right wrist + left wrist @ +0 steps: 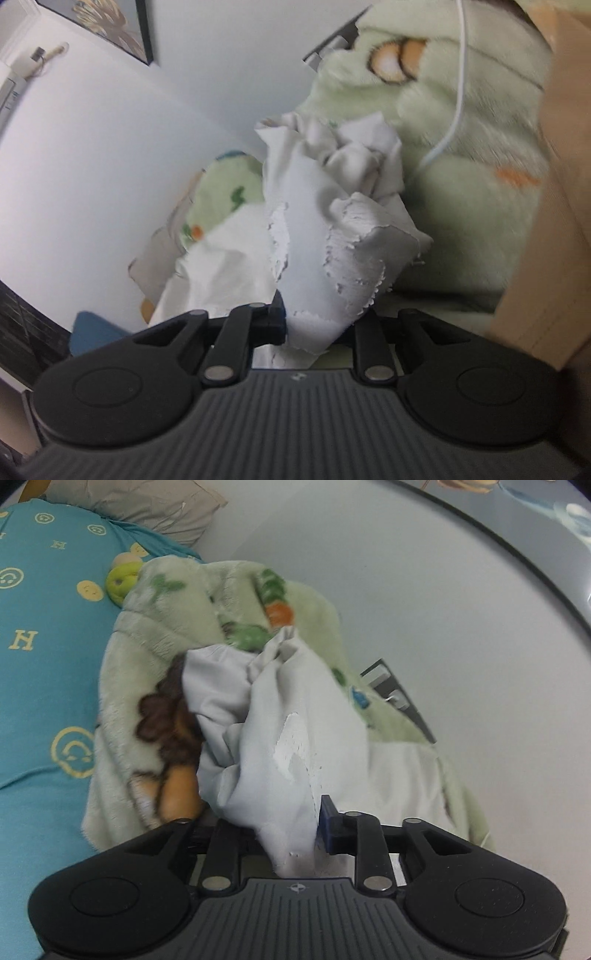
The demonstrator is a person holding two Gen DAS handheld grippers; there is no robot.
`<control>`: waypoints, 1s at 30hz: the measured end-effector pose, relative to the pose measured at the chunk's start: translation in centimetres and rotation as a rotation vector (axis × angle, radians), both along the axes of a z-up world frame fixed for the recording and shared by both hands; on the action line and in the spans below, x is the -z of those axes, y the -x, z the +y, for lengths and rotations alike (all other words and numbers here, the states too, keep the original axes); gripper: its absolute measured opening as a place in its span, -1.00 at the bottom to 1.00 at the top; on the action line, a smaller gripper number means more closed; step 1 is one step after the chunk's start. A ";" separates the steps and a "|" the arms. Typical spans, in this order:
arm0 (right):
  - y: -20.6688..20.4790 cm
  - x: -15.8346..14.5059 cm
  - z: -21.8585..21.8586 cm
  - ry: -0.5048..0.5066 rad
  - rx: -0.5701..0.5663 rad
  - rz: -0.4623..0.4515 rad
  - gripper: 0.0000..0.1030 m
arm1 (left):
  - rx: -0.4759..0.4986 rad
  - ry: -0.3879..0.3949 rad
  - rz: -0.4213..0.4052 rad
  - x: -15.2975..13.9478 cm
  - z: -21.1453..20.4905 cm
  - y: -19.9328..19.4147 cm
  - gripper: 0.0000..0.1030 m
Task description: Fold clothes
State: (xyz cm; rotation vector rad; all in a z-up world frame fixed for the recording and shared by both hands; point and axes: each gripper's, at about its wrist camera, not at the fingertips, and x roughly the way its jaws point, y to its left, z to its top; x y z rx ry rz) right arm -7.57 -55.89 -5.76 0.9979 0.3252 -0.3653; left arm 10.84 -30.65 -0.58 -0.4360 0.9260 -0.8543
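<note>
**Spotter:** What do you have in each hand?

**Operator:** I've got the left gripper [291, 834] clenched on a bunch of the pale grey garment [280, 716]. My right gripper [317, 325] is pinching another part of what looks like the same garment [317, 229]. In both wrist views the cloth rises from the jaws toward twelve o'clock, crumpled, with a cracked white print on it.

**Spotter:** Where's the garment sitting?

**Operator:** It's lifted over the green fleece blanket [155, 627]. The teal bedsheet [44, 646] is out at nine o'clock in my left view. In my right view a white cable [458, 92] hangs at one o'clock, across the blanket.

**Spotter:** Risks?

**Operator:** I'd say both grips are on wads, not edges. If I spread my hands now, hidden layers could pull out unevenly and the fold would start twisted. The cloth is thin and probably slippery, so a sharp tug might slip it from a jaw. Swinging my right hand toward one o'clock could snag that cable. The fleece may also drag on the fabric as I lay it down.
</note>
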 end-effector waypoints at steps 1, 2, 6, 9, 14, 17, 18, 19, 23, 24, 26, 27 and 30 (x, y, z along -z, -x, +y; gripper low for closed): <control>0.0 -0.1 0.0 -0.009 0.003 0.004 -0.58 | 0.002 -0.013 -0.007 -0.4 0.2 0.2 -0.31; 0.1 -0.4 0.0 -0.033 0.006 0.013 -0.57 | 0.004 -0.026 -0.014 -0.8 0.4 0.5 -0.25; 1.0 -2.0 0.4 -0.093 0.019 0.065 -0.55 | 0.014 -0.072 -0.058 -3.0 1.5 1.8 0.30; 2.8 -3.6 1.4 -0.072 0.042 0.111 -0.54 | 0.019 -0.108 -0.137 -5.7 2.5 4.0 0.57; 6.7 -7.6 4.0 0.024 0.041 0.081 -0.54 | 0.000 -0.140 -0.315 -11.5 4.5 9.7 0.82; 9.1 -11.2 6.0 0.138 0.026 0.043 -0.54 | -0.017 -0.144 -0.399 -14.5 6.0 12.8 0.98; 9.8 -12.5 6.8 0.183 0.017 0.029 -0.54 | -0.023 -0.146 -0.431 -15.5 6.5 13.8 0.99; 10.5 -13.5 7.6 0.232 0.010 0.018 -0.45 | -0.030 -0.148 -0.469 -16.4 7.0 14.9 0.99; 12.9 -17.3 10.7 0.415 -0.013 -0.065 1.00 | -0.050 -0.162 -0.614 -19.5 9.2 19.0 0.99; 13.6 -17.9 11.5 0.462 -0.010 -0.083 1.00 | -0.054 -0.166 -0.640 -20.0 9.7 19.9 0.99; 14.1 -18.3 12.7 0.505 -0.015 -0.087 1.00 | -0.063 -0.181 -0.693 -20.7 10.7 21.6 0.99; 14.3 -18.3 13.2 0.524 -0.019 -0.088 1.00 | -0.071 -0.190 -0.718 -21.0 11.2 22.4 0.99; 14.9 -18.6 14.9 0.579 -0.030 -0.088 1.00 | -0.095 -0.187 -0.770 -21.2 12.7 24.4 0.99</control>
